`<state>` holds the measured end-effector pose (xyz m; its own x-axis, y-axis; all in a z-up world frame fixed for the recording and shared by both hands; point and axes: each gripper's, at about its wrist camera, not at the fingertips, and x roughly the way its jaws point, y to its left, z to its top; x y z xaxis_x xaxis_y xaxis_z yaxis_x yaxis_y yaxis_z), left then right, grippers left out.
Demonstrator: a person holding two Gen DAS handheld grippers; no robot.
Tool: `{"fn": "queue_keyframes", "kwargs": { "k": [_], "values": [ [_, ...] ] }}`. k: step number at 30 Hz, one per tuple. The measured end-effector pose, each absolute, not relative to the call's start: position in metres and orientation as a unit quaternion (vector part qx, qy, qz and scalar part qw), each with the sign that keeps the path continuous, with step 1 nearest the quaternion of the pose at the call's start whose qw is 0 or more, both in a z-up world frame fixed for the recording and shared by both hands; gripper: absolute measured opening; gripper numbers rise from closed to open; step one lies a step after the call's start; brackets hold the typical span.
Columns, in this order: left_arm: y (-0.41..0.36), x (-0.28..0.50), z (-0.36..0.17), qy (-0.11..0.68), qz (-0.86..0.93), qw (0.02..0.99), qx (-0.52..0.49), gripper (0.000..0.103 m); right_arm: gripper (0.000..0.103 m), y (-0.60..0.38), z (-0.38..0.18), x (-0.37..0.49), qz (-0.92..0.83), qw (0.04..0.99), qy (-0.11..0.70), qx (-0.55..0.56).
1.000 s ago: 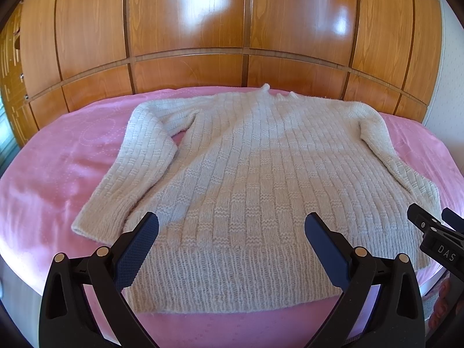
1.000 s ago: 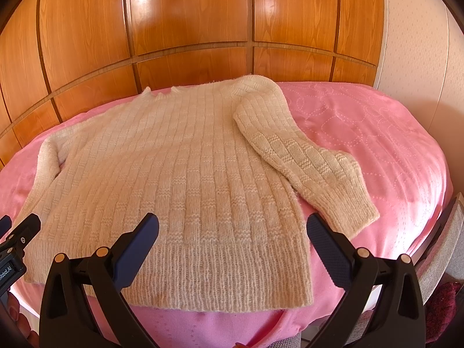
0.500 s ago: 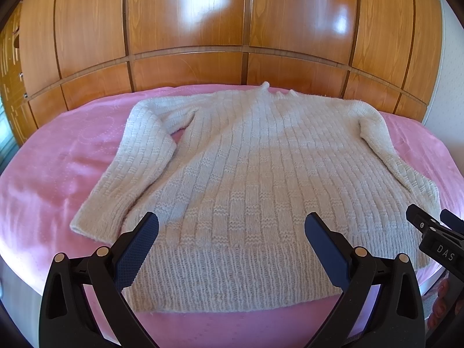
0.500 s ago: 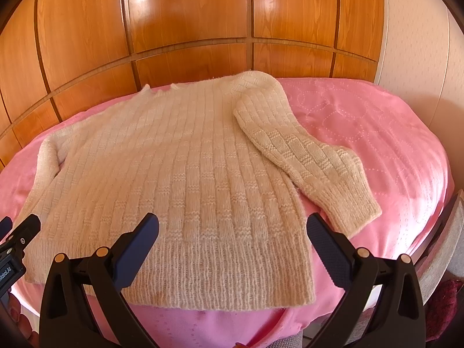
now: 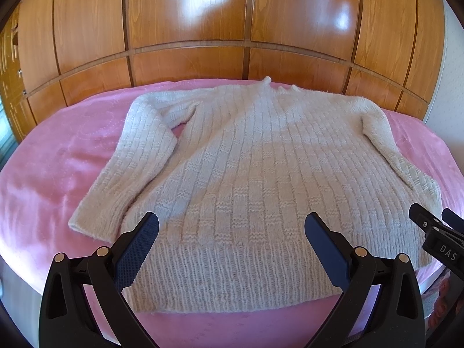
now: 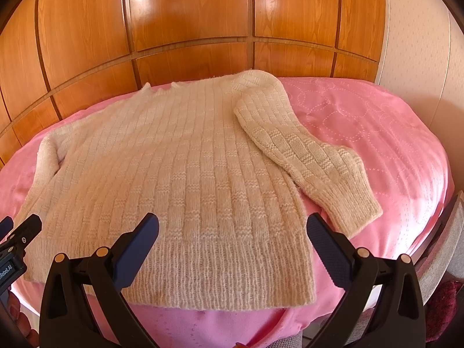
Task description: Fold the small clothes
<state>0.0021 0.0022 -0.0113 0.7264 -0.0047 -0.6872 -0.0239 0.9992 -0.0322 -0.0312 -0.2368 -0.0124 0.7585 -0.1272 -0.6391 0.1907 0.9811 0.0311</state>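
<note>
Cream rib-knit sweater (image 5: 261, 179) is laid flat, front up, on a pink bedspread w/ dotted circle stitching (image 6: 377, 133), hem toward the cameras and neck toward the glossy wooden panelled wall (image 5: 188, 29) at the back. One sleeve (image 5: 127, 174) is angled down along the body on the left side; the other sleeve (image 6: 304, 156) is stretched out diagonally on the right, cuff resting on the pink fabric.

Left gripper (image 5: 232, 232) is held just above the ribbed hem, jaws spread wide, nothing pinched btwn the blue textured pads (image 5: 136, 252). Right gripper (image 6: 232, 232) is hovered near the hem's right corner, also wide open and empty.

Writing: "DAS" can be read on the right gripper's black body where it's seen at the edge of the left wrist view. A label ending in "Robot.AI" is partly seen on the left gripper's body in the right wrist view; the rest is cut off.
</note>
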Motion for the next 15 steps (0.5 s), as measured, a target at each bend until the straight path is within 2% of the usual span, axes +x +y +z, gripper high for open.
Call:
{"fn": "queue_keyframes", "kwargs": {
  "k": [10, 15],
  "values": [
    [0.041, 0.023, -0.021, 0.402, -0.005, 0.914, -0.055, 0.1, 0.101, -0.239, -0.014, -0.009, -0.086, 0.94, 0.33, 0.025],
    [0.083, 0.031, -0.028, 0.402, -0.003, 0.908, -0.118, 0.1, 0.101, -0.239, -0.014, 0.009, -0.078, 0.946, 0.315, 0.015]
  ]
}}
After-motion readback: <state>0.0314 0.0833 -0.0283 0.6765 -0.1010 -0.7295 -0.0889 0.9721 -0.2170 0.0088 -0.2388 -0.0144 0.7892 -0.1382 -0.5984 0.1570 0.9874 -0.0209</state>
